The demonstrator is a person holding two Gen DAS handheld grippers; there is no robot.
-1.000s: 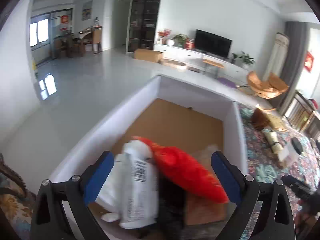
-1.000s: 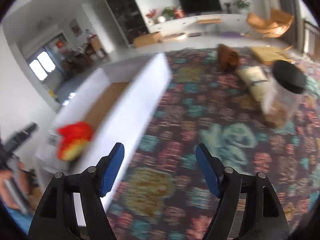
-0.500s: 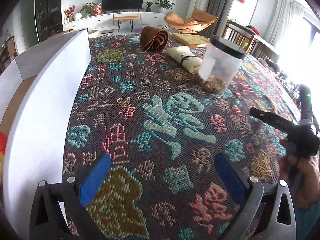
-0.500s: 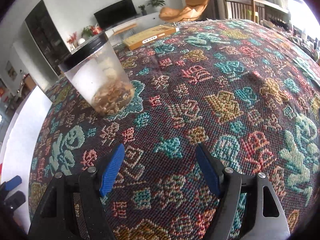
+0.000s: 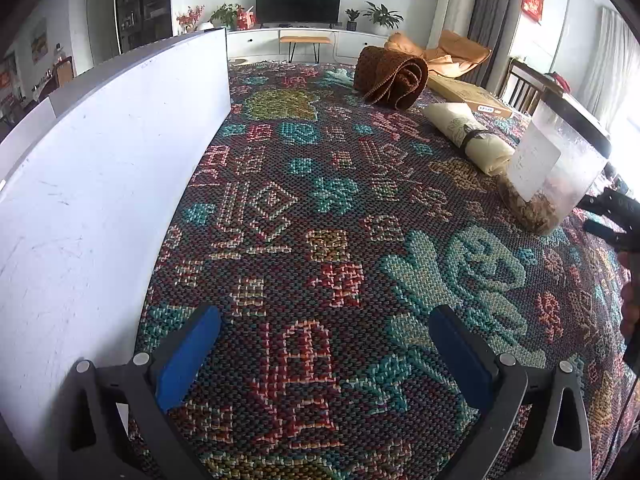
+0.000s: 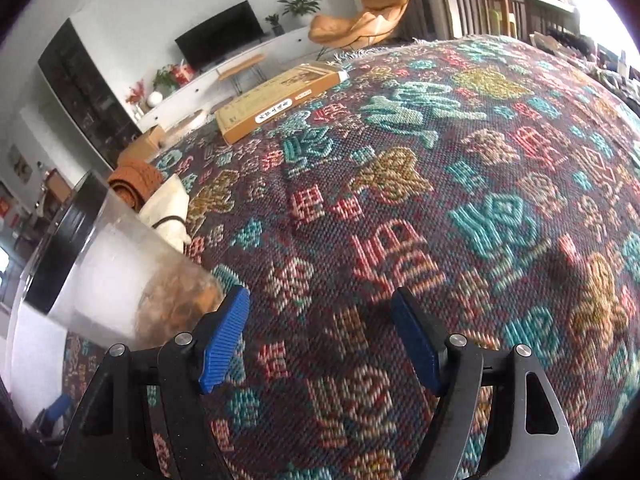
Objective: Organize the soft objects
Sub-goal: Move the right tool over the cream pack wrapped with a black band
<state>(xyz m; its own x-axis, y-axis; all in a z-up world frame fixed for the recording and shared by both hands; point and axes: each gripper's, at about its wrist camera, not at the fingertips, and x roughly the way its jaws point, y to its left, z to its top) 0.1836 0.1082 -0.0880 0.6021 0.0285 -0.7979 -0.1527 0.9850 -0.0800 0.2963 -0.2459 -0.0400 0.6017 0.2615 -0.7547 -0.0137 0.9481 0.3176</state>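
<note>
Both the left tongs (image 5: 324,344) and right tongs (image 6: 320,340) were apart and empty, while the cream fabric roll (image 5: 468,138) lay on the surface at the left tongs' one o'clock, its long axis running diagonally away, seemingly nearer the right.

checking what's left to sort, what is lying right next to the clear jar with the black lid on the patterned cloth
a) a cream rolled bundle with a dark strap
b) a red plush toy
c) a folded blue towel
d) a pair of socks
a, the cream rolled bundle with a dark strap around it lies just beyond the clear jar, with the brown rolled mat farther back.
</note>
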